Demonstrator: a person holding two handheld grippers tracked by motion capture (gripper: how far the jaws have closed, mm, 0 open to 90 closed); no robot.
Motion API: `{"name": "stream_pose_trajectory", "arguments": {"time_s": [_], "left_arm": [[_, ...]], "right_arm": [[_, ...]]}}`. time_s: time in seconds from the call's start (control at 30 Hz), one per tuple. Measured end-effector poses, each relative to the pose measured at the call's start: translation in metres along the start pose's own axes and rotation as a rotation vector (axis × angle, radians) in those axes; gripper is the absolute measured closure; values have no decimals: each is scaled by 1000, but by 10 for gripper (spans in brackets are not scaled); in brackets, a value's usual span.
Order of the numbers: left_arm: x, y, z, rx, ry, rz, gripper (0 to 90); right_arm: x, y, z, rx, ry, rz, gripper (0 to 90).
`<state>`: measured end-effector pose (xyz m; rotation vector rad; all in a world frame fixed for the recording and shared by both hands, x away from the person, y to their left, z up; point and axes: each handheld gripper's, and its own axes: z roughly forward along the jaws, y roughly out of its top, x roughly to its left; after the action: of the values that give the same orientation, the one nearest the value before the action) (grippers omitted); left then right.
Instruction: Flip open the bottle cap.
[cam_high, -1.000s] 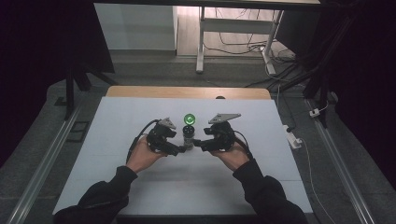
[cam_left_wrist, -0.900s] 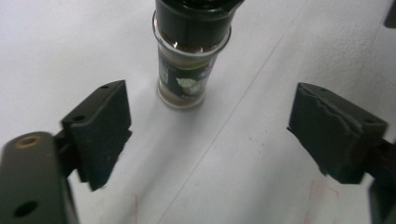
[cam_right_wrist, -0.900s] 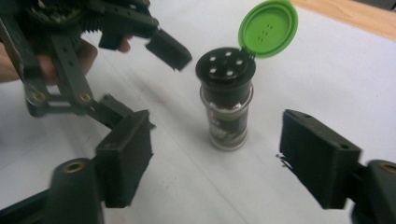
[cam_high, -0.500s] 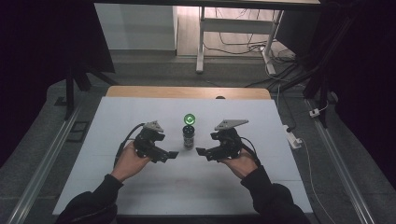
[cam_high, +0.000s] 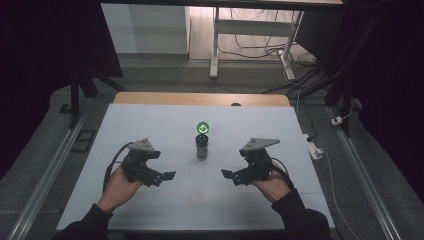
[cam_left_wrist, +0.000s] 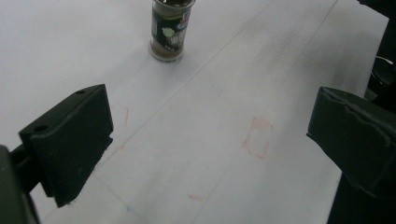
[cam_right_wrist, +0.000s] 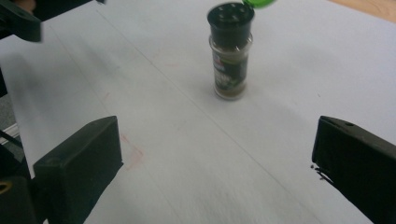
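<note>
Left gripper (cam_high: 165, 176) jaws just opened wide, right gripper (cam_high: 229, 175) likewise, both empty

A rectangular table topped with a white sheet (cam_high: 150, 135) occupies the centre of the high view; bare wood shows along its far edge. One small glass spice jar with a dark label (cam_high: 202, 146) stands upright at centre. Faint red marks (cam_left_wrist: 256, 137) stain the sheet lower down.

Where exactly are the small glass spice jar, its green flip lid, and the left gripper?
small glass spice jar (cam_right_wrist: 229, 70), right gripper view, on its label.
green flip lid (cam_high: 203, 127), high view, on its round face.
left gripper (cam_high: 169, 175), high view, between its open fingertips.
</note>
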<state>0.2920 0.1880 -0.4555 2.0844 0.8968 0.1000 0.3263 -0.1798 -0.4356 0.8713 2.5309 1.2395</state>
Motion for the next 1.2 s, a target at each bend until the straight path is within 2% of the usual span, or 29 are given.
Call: {"name": "stream_pose_trajectory", "arguments": {"time_s": [0.2,0.5,0.7,0.93,1.13,1.2], "left_arm": [[-4,-20,-20,-28,12,-38,7],[-5,-55,-54,-86,69,-103,1],[-5,-79,-73,-113,110,-150,0],[-5,-101,-83,-113,153,-191,0],[-8,-110,-91,-101,198,-200,0],[-9,-112,-92,-79,217,-205,0]], "right_arm": [[-5,-17,-15,-8,-36,28,0],[-12,-46,-46,-36,-91,81,0],[-18,-68,-68,-42,-149,126,0],[-23,-90,-88,-18,-213,155,0],[-24,-103,-95,20,-230,195,0],[-23,-104,-97,10,-236,204,0]]}}
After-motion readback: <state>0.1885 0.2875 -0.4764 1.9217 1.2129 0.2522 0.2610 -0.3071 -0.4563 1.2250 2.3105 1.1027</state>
